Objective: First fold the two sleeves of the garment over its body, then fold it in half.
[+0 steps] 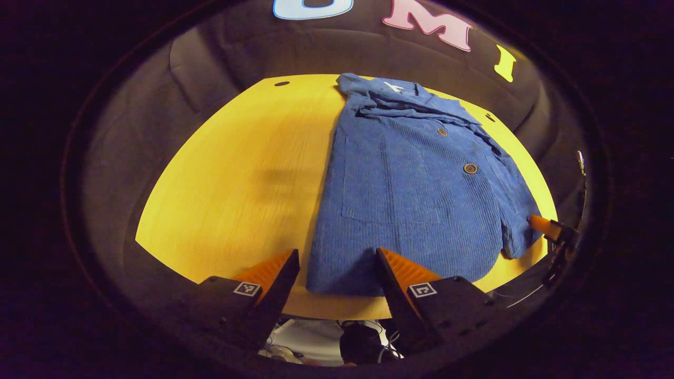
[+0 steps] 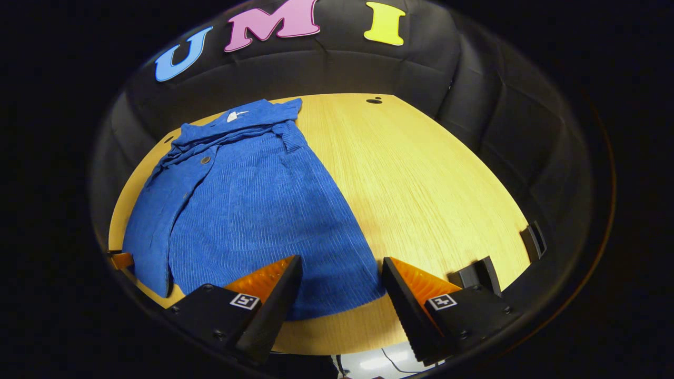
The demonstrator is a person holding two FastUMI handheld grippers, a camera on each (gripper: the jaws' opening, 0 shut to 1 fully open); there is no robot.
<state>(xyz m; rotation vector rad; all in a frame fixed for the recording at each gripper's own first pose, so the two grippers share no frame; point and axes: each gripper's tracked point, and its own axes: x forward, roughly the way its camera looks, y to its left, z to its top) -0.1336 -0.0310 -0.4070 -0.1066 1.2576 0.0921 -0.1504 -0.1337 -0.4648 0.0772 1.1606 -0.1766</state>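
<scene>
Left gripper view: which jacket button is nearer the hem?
The bigger-looking button, low on the jacket front. The other button lies farther up, just under the collar.

Booth as I found it: a wooden table (image 1: 226, 179) with a pale yellow, fine-grained top and a curved near edge, carrying a small dark hole (image 1: 281, 83) near its far edge and two dark brackets (image 2: 533, 240) clipped to its right-hand rim. Behind and around the table I saw the booth wall (image 2: 474, 105), black cloth hanging in soft folds. Warm light fell from above, and below the table's near edge a pale floor (image 1: 310, 342) with dark cables showed.
</scene>
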